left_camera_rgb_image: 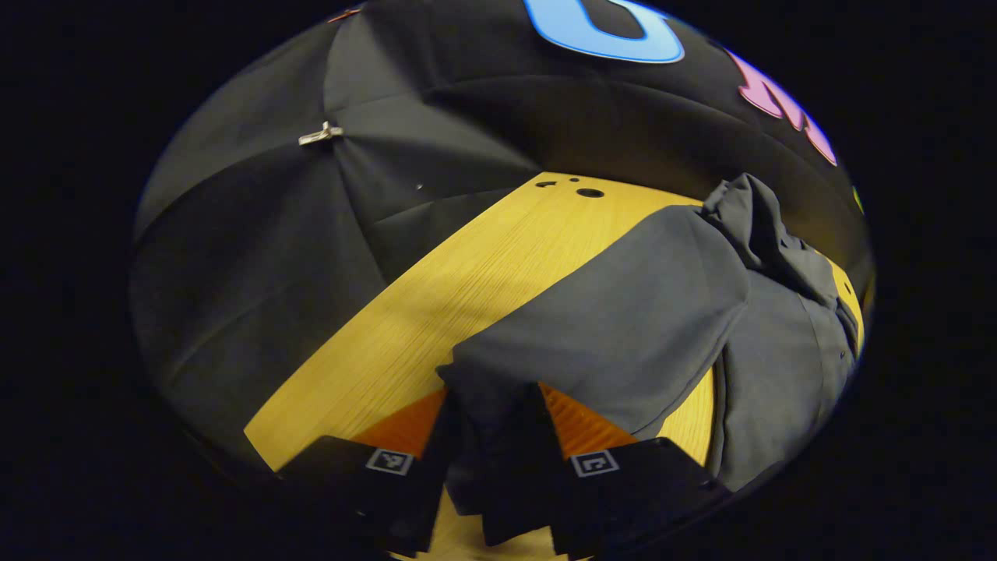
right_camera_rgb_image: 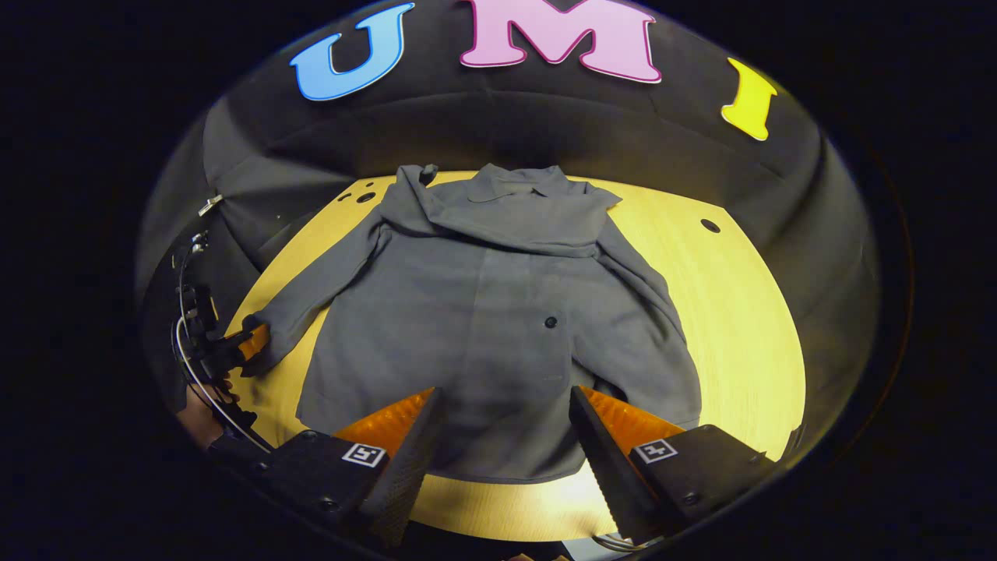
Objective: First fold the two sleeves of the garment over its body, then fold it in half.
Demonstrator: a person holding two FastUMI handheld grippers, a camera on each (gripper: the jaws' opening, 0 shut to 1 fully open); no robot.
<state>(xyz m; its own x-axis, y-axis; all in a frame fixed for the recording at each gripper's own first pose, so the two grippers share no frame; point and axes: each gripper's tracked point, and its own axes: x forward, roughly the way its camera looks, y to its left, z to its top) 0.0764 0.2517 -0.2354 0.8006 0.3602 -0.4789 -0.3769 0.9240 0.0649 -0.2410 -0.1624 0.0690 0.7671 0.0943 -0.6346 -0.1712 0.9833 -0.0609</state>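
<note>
Grey garment lies flat, collar toward the booth wall, on the yellow wooden worktop. Left gripper pinches the cuff of 1 sleeve at the worktop's near left edge, sleeve stretched outward. Right gripper hovers above the hem, fingers spread, holding nothing. Bare worktop lies right of the garment.

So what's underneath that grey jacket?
The grey jacket lies flat on a yellow wooden table, which shows all around it. Anything between jacket and tabletop is covered and can't be seen.
</note>
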